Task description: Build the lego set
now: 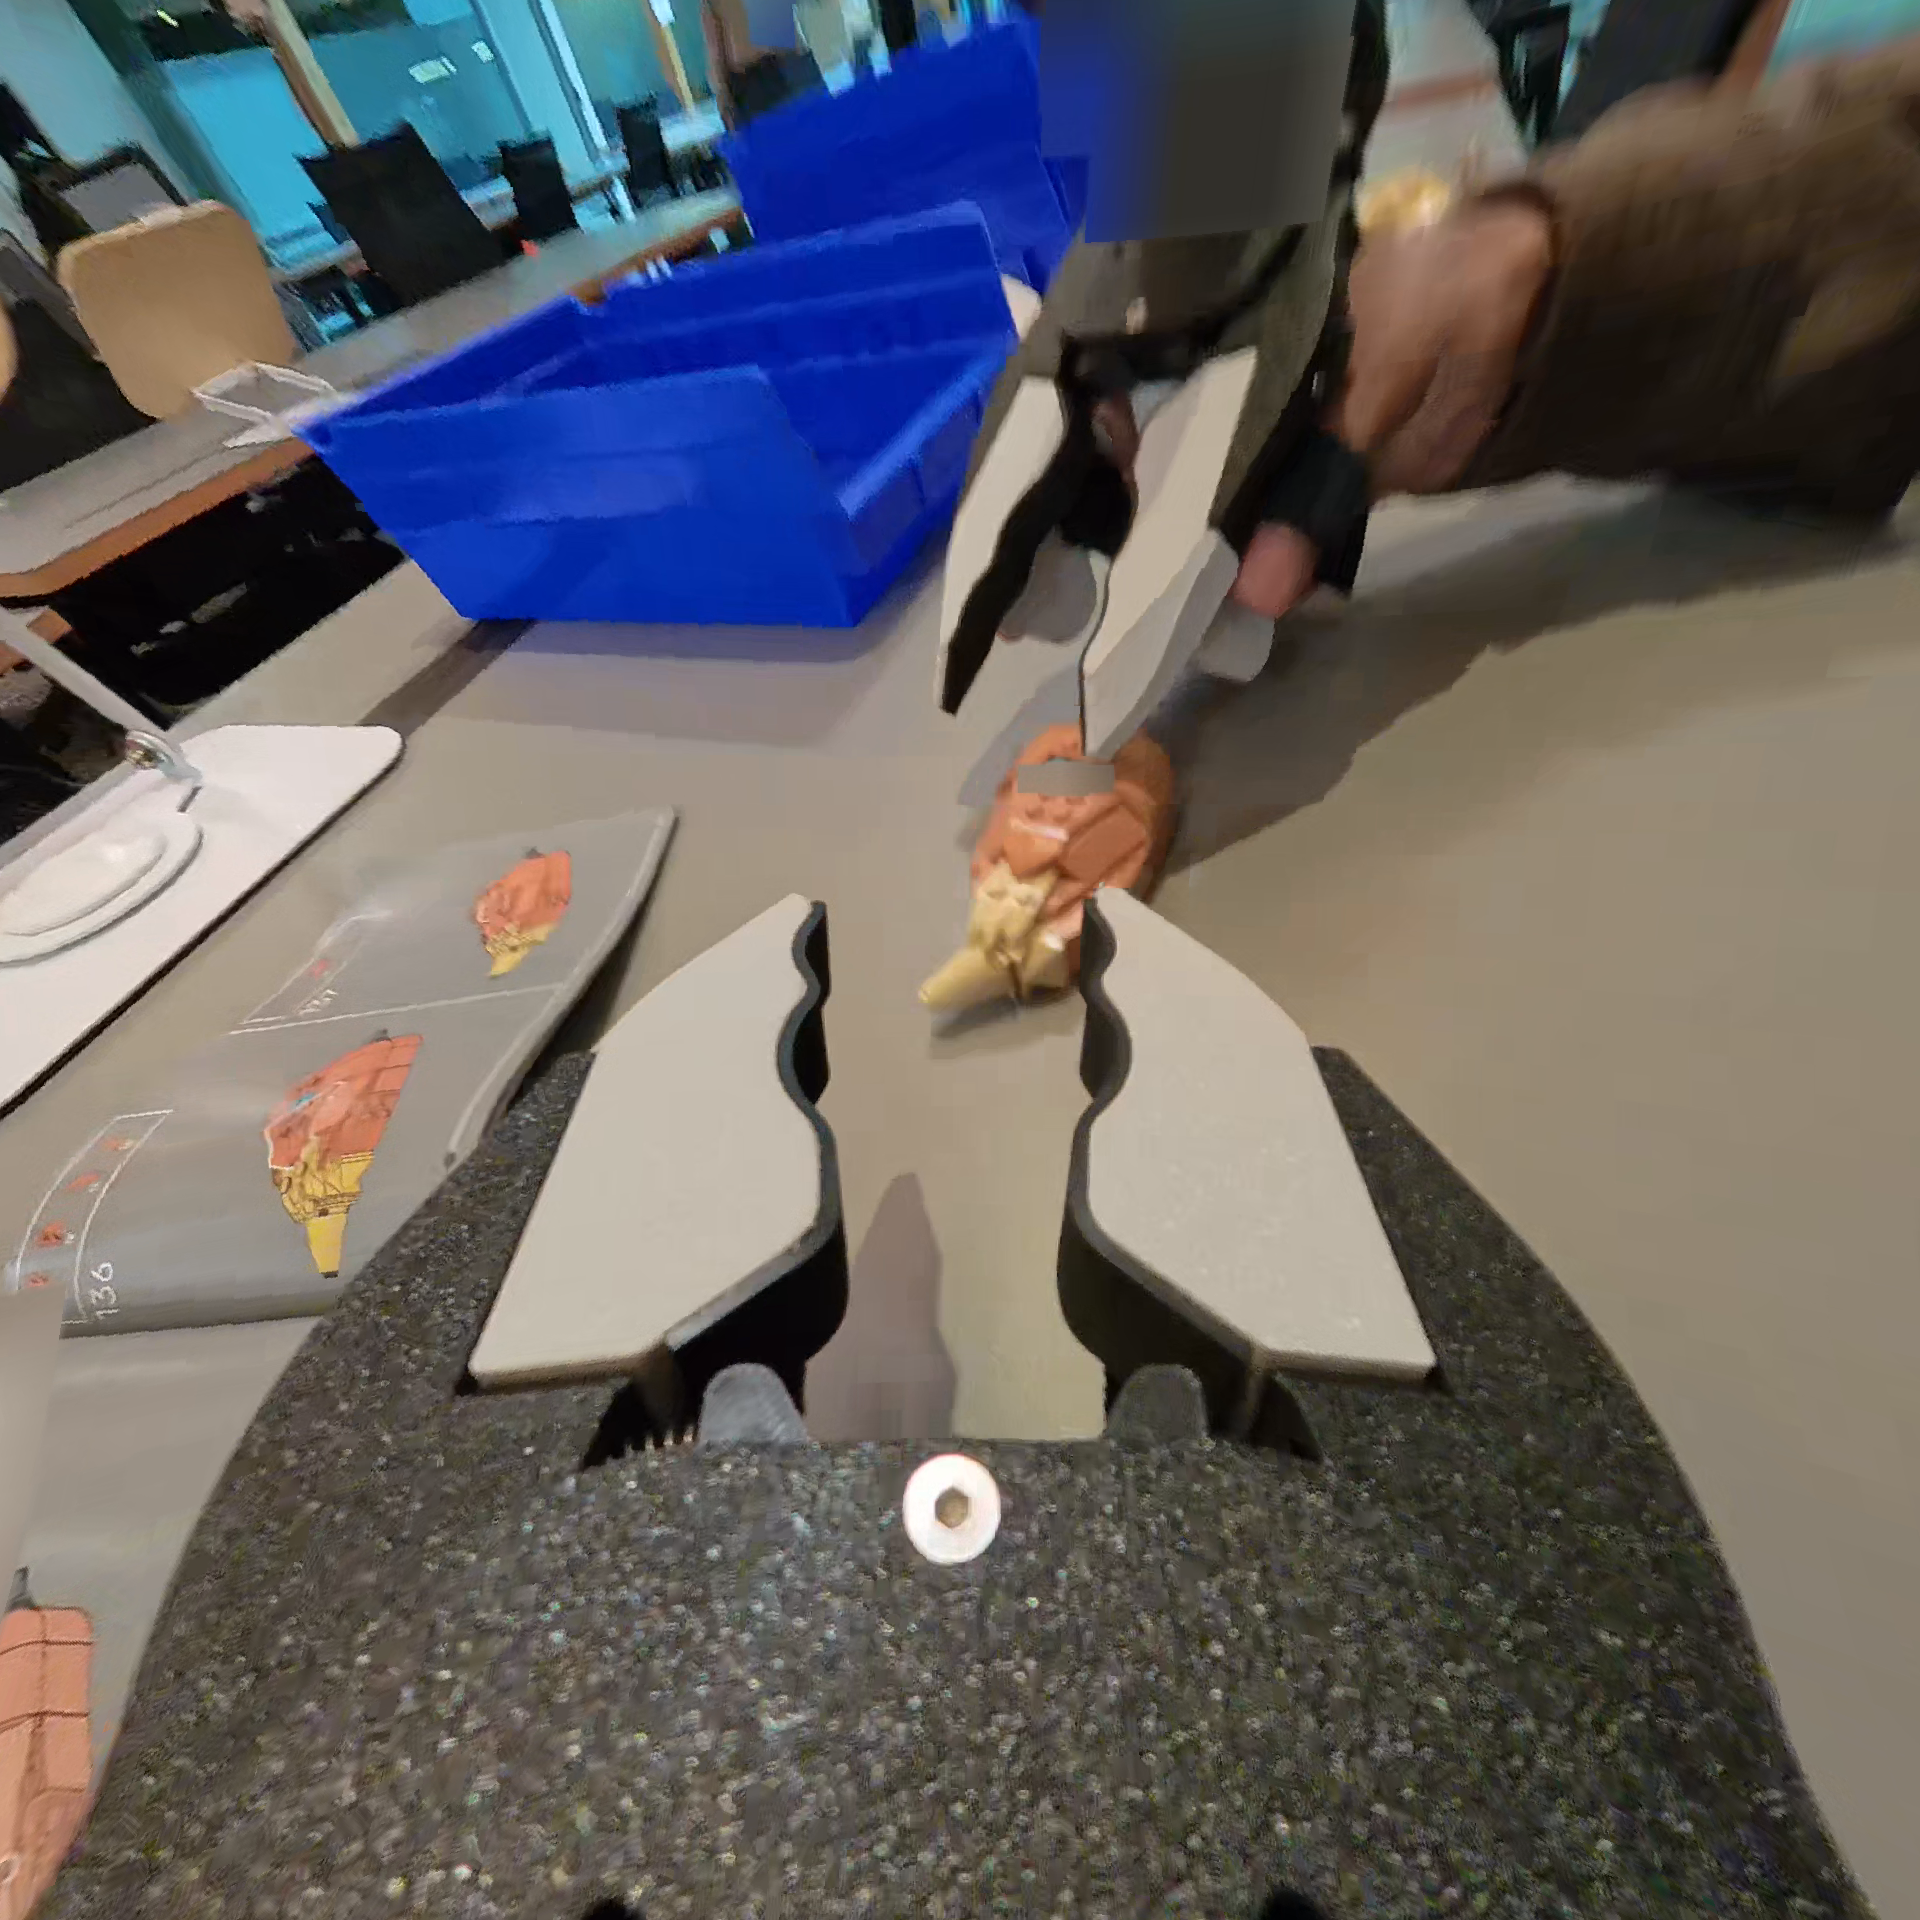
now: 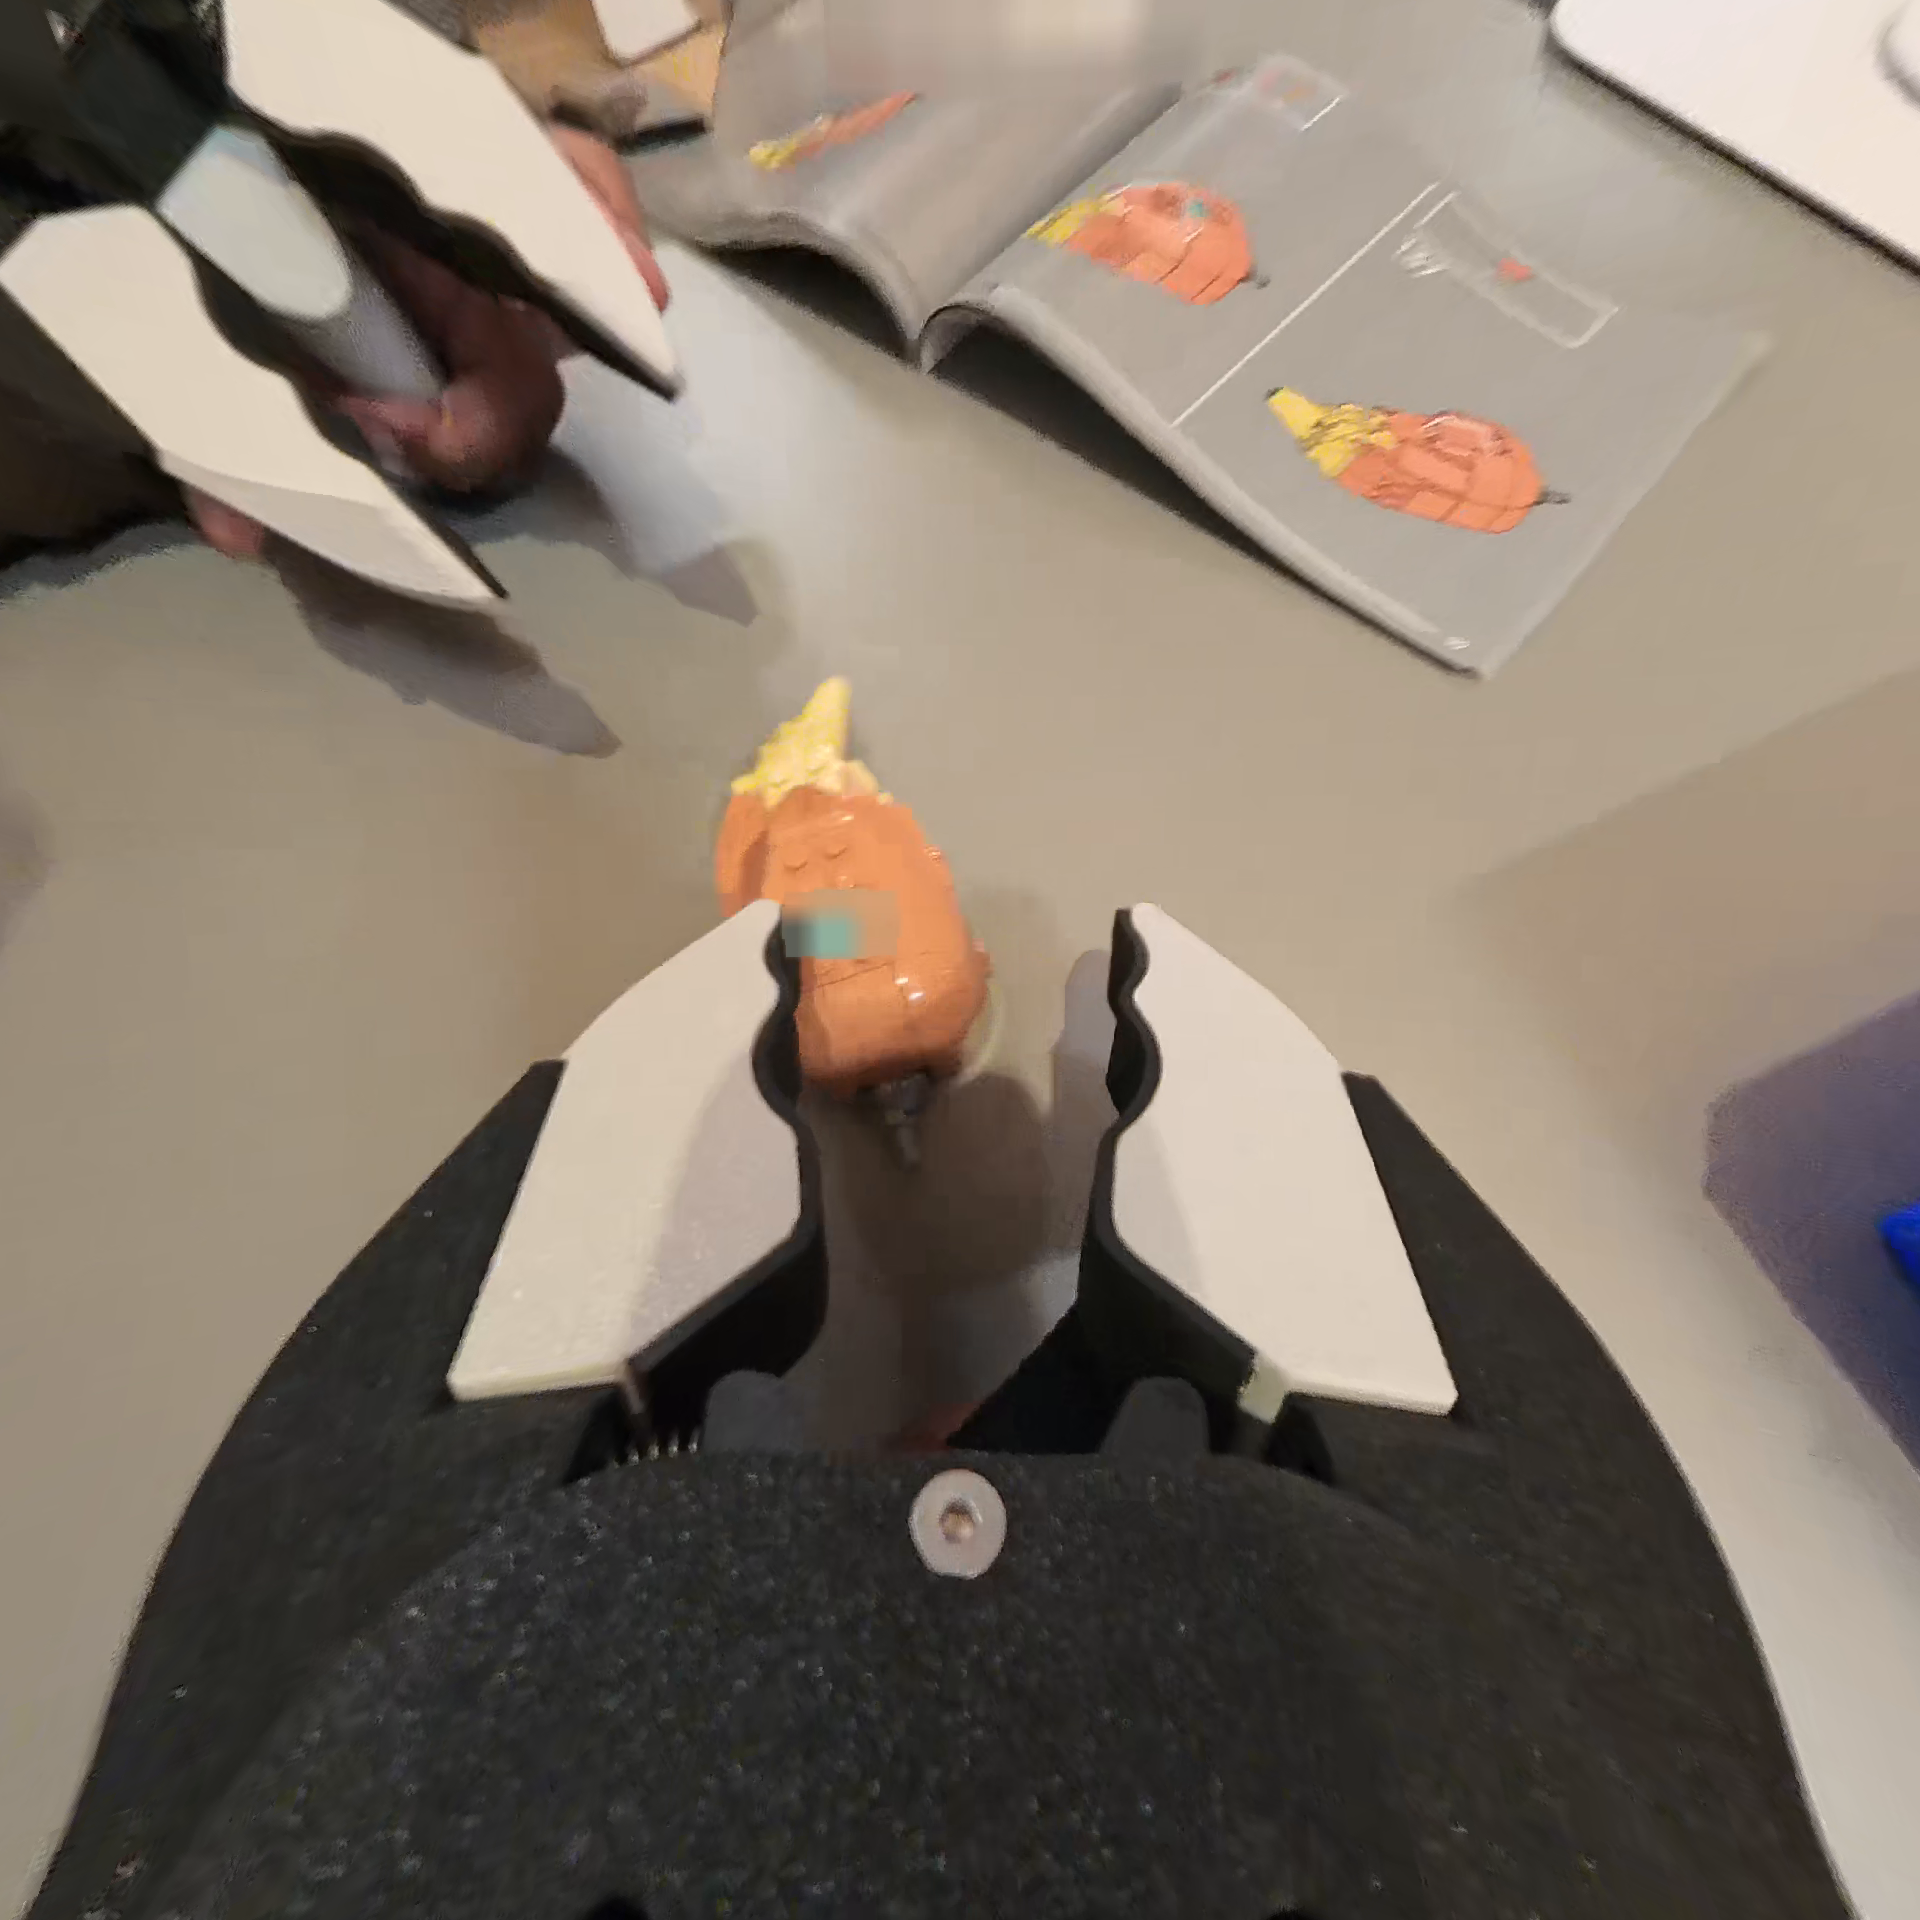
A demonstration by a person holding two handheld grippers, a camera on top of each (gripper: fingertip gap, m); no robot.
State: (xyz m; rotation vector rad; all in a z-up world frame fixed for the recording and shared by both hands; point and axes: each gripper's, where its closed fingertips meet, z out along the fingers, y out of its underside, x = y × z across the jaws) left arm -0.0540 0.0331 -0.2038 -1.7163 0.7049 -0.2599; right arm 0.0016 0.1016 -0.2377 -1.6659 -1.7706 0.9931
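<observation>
Glossy grey instruction booklet [image 1: 343, 1049] lies open at your left; blue plastic bins [image 1: 665, 457] behind, contents hidden. Orange-and-tan lego model [image 1: 1060, 873] — knobbly, cone-tipped — rests on the table [image 1: 1558, 935] between your left gripper [image 1: 956, 935] and right gripper [image 2: 945, 935], both spread apart, empty.

1. An orange lego model [image 2: 852, 935] with a yellow cone tip lies on the grey surface [image 2: 1299, 831], partly between the right gripper's [image 2: 945, 925] spread fingers [image 2: 675, 1122].
2. An open instruction booklet [image 2: 1299, 343] lies beyond.
3. The left gripper [image 2: 582, 488] hovers, fingers parted, at upper left.
</observation>
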